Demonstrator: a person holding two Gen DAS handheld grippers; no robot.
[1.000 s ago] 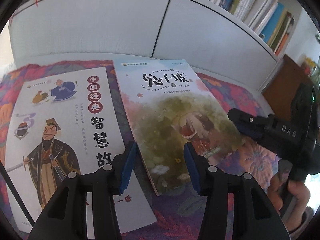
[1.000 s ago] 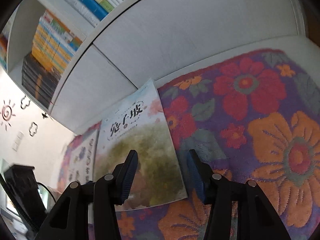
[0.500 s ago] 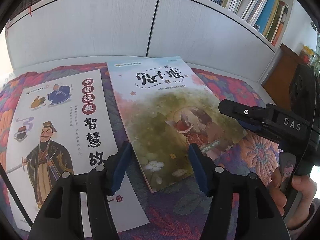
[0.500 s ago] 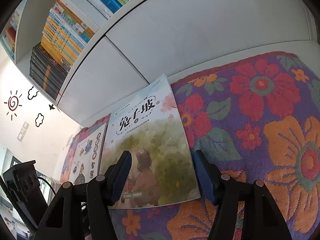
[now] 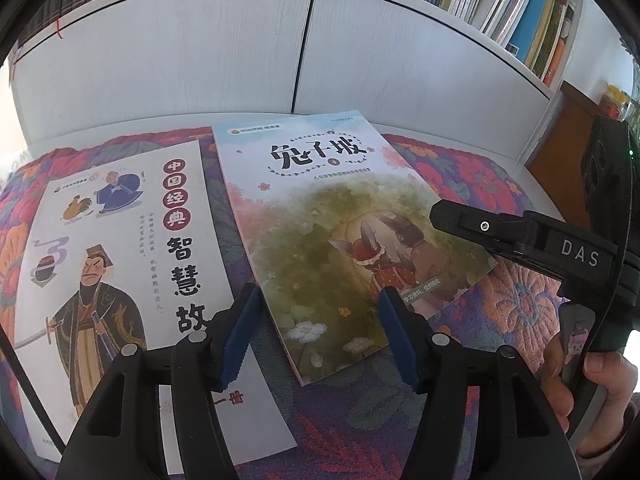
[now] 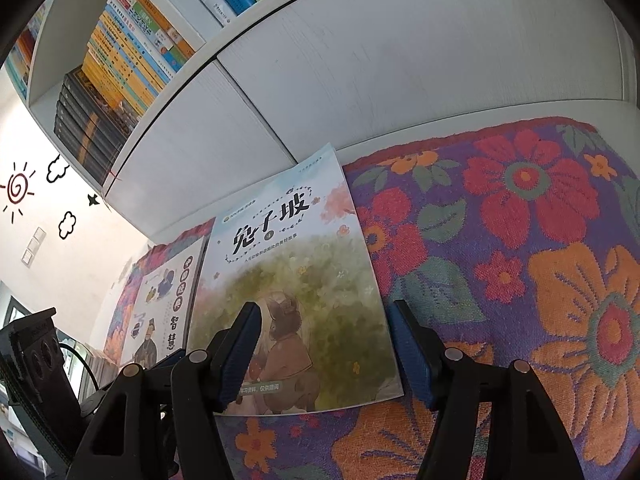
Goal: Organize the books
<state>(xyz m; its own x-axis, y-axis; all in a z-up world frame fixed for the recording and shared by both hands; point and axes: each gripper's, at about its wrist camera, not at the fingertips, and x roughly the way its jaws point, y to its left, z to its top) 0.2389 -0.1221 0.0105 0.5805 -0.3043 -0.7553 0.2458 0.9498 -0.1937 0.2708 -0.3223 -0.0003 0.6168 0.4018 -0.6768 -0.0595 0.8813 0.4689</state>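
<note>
Two thin paperback books lie flat on the flowered cloth [image 5: 472, 176] that covers the table, side by side with a narrow strip of cloth between them. On the left is the white book [image 5: 120, 264], its glossy cover printed with a robed cartoon figure holding a sword, a rooster, and a column of black characters. To its right lies the rabbit book [image 5: 340, 240], slightly turned, its smooth cover showing pale sky, a green meadow with small flowers and two rabbits in clothes. Both are plain rectangles with sharp corners. The cloth is a woven, nubby fabric in purple with large red and orange blooms and green leaves.

There are two hand-held grippers, each black plastic with two fingers faced in ridged blue pads. The left hand-held gripper [image 5: 316, 336] hangs over the near left corner of the rabbit book; its jaws have just been opening and stand apart, gripping nothing, the pads clear of the cover. The right hand-held gripper [image 6: 324, 348] hangs over the near right corner of the same book; its jaws have likewise just been opening and are spread with nothing clamped. A person's hand [image 5: 600, 392] grasps its handle.

Behind the table stand two white cabinet doors [image 5: 224, 48] with a fine grain, and above them a shelf of many upright books [image 5: 500, 0].
</note>
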